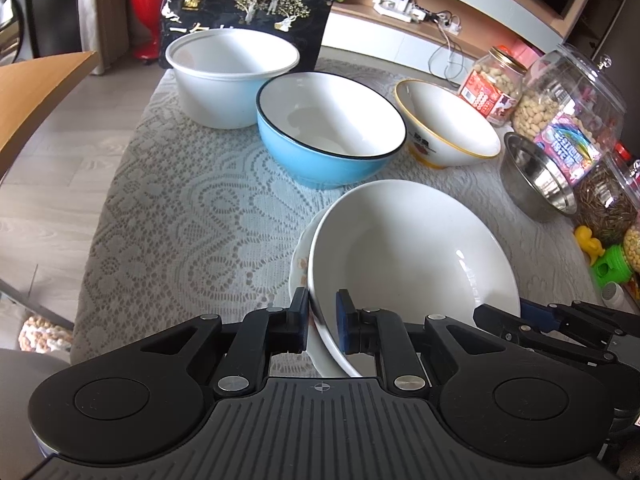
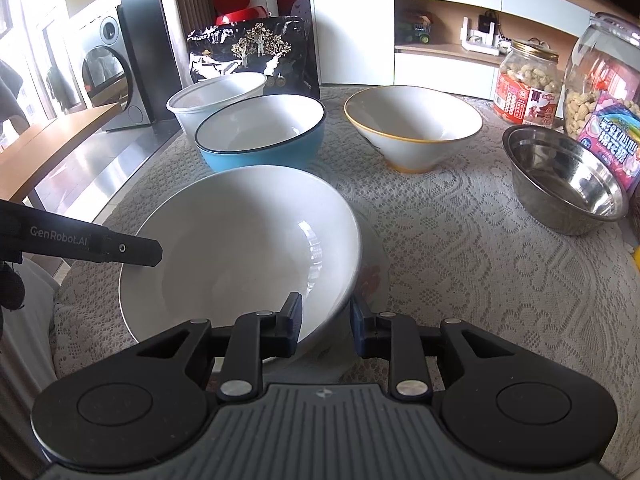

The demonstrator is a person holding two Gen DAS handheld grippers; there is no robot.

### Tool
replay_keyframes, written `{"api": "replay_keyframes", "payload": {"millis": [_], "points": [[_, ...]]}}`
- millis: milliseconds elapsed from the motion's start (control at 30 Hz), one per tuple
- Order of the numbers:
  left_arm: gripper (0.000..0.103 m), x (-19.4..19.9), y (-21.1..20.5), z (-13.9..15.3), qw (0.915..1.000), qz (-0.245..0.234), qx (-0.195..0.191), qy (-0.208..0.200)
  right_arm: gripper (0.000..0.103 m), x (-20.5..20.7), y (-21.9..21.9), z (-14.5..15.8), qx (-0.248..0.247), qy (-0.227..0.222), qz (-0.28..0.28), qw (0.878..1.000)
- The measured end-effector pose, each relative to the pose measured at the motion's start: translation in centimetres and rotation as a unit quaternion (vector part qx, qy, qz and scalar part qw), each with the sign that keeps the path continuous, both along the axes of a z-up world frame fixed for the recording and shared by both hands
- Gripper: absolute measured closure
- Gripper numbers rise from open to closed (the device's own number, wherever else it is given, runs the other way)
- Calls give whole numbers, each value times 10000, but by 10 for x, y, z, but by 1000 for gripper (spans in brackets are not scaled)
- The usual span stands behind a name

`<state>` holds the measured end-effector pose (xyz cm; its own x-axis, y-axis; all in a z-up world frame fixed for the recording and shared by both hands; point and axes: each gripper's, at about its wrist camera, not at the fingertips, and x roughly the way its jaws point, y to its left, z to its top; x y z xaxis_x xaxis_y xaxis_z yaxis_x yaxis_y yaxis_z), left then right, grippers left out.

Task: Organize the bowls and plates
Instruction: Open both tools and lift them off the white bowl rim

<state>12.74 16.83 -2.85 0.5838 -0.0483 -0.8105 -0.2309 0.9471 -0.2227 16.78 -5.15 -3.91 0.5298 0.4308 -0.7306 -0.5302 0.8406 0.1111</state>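
Note:
A large white bowl [image 1: 412, 252] [image 2: 248, 248] sits tilted on a flowered plate [image 1: 299, 268] [image 2: 370, 276] at the near edge of the lace-covered table [image 1: 192, 208]. My left gripper [image 1: 323, 314] straddles the bowl's near-left rim, one finger outside and one inside, with a small gap. My right gripper [image 2: 325, 318] straddles the bowl's near-right rim, jaws apart. Behind stand a blue bowl [image 1: 328, 128] [image 2: 262, 136], a white plastic tub [image 1: 228, 76] [image 2: 212, 100], a yellow-rimmed bowl [image 1: 448, 124] [image 2: 414, 124] and a steel bowl [image 1: 536, 176] [image 2: 564, 176].
Jars of peanuts [image 1: 494, 84] [image 2: 528, 84] and snack packs [image 2: 612, 140] line the table's right side. A black gift bag [image 1: 248, 12] [image 2: 256, 52] stands at the back. A wooden table [image 1: 36, 92] stands to the left.

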Motion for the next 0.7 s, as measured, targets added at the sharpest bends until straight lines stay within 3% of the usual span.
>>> {"api": "replay_keyframes", "payload": {"millis": [333,700], "points": [[87,-3,-4,3,9999,8,-63,102,77,-6,-16,2,270,87,11,9996],[86,-12,-31,42,9985,-92,151,-514,77,-12,-61,15,715,-139,-352,9967]]}}
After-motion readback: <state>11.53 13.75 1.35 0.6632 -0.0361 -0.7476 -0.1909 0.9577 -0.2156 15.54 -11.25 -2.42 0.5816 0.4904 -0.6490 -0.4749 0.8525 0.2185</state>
